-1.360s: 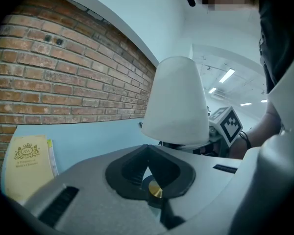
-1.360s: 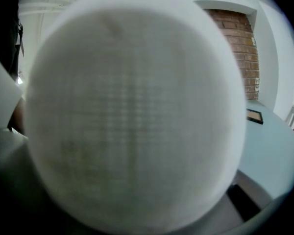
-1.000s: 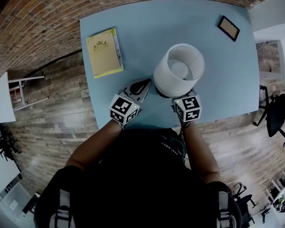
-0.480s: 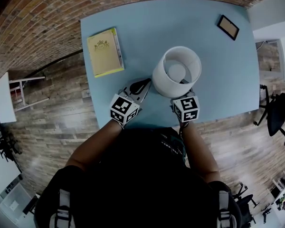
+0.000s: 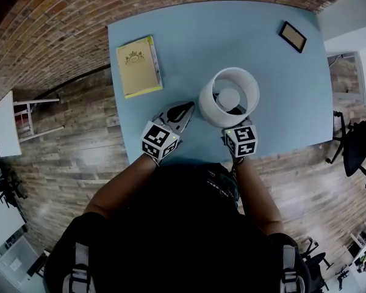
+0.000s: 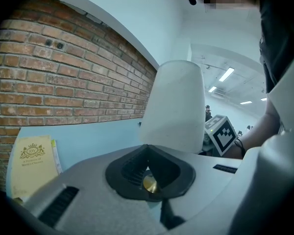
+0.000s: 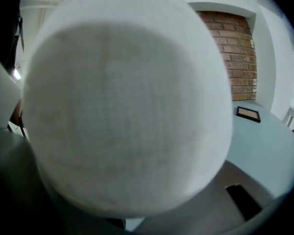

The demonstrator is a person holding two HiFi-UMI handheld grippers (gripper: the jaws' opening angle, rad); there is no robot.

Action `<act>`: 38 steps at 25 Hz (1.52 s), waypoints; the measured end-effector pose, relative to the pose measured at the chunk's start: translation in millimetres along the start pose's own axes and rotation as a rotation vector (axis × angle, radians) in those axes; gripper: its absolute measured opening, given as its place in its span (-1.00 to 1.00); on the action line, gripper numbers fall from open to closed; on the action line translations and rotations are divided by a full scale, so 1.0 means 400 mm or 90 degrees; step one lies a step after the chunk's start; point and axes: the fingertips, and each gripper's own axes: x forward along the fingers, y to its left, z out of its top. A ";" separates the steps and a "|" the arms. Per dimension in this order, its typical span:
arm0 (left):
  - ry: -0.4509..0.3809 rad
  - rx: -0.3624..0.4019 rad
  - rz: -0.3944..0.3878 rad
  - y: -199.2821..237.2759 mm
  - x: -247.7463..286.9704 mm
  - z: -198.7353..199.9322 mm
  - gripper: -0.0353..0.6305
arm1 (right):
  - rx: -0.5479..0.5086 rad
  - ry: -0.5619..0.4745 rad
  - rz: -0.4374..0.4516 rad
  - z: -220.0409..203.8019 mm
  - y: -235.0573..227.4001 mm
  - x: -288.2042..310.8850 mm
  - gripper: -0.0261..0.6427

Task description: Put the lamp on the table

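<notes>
- Setting the lamp (image 5: 229, 96) down is best done level, so that it meets the table (image 5: 244, 29) flat; release should be withheld until it is seen to stand upright.
- Right gripper (image 5: 236, 129): its view is filled by the shade (image 7: 127, 111); the jaws are judged closed on the lamp beneath it.
- Left gripper (image 5: 188, 107): jaws together, nothing held, just beside the lamp.
- Lamp: near the table's front edge; contact cannot be told.
- A book (image 5: 138, 67) and a frame (image 5: 293, 36) are also borne; brick wall (image 6: 63, 82), plank floor (image 5: 67, 157).
</notes>
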 end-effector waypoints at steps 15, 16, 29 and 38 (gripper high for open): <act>-0.015 0.018 -0.007 -0.041 -0.063 0.002 -0.87 | 0.004 0.026 -0.036 -0.071 0.022 -0.038 -0.55; -0.016 0.019 -0.008 -0.044 -0.068 0.002 -0.87 | 0.008 0.028 -0.039 -0.079 0.023 -0.040 -0.55; -0.028 0.041 -0.020 -0.073 -0.112 0.016 -0.87 | 0.016 0.034 -0.065 -0.110 0.033 -0.057 -0.55; -0.033 0.045 -0.018 -0.068 -0.134 0.017 -0.87 | 0.022 0.027 -0.073 -0.117 0.041 -0.064 -0.55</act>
